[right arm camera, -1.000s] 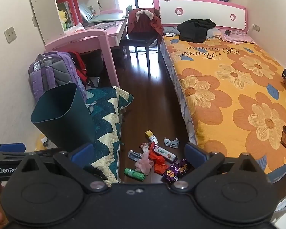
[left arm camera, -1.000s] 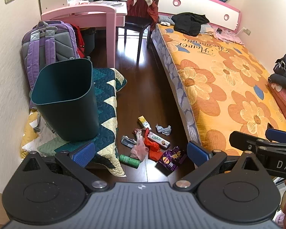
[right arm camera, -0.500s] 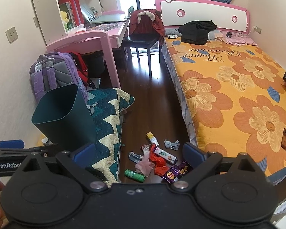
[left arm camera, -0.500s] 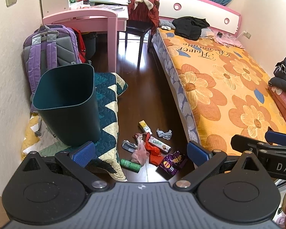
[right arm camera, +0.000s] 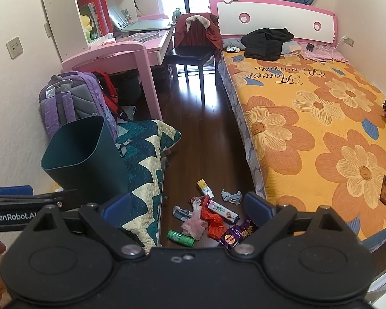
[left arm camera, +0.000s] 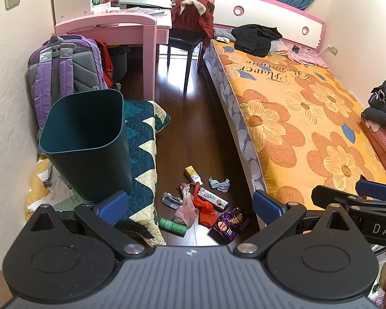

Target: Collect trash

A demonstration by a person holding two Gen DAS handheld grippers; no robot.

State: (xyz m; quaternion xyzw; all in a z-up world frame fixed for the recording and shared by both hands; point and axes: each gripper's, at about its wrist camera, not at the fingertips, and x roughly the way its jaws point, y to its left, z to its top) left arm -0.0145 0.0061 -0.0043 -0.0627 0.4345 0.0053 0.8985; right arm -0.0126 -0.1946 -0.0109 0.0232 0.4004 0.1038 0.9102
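Two handheld grippers are hovering above a bedroom floor, both spread wide and gripping nothing: the left gripper (left arm camera: 190, 206) is showing its blue pads far apart over the litter, and the right gripper (right arm camera: 186, 204) is doing the same beside it. Scattered trash is lying on the dark wooden floor (left arm camera: 193, 118) between a quilt and a bed. Items noted: a green cylindrical can (left arm camera: 173, 227) lying on its side, a crumpled pink plastic bag (left arm camera: 186, 209) just beside it, a purple snack packet (left arm camera: 229, 223) nearest the bed, a red mesh wrapper (left arm camera: 205, 209), a long white biscuit pack (left arm camera: 212, 198) resting across the red piece, a yellow-and-white carton (left arm camera: 193, 175) farther off, and a grey crumpled wad (left arm camera: 219, 183) apart from the cluster. A dark teal plastic waste bin (left arm camera: 90, 141) is standing, tilted, on a teal-and-cream zigzag quilt (left arm camera: 144, 154) left of the trash, mouth open toward the cameras. A purple-and-grey backpack (left arm camera: 64, 69) is leaning against the wall behind the bin. The orange flower-print bed (left arm camera: 308, 123) is filling the right side.
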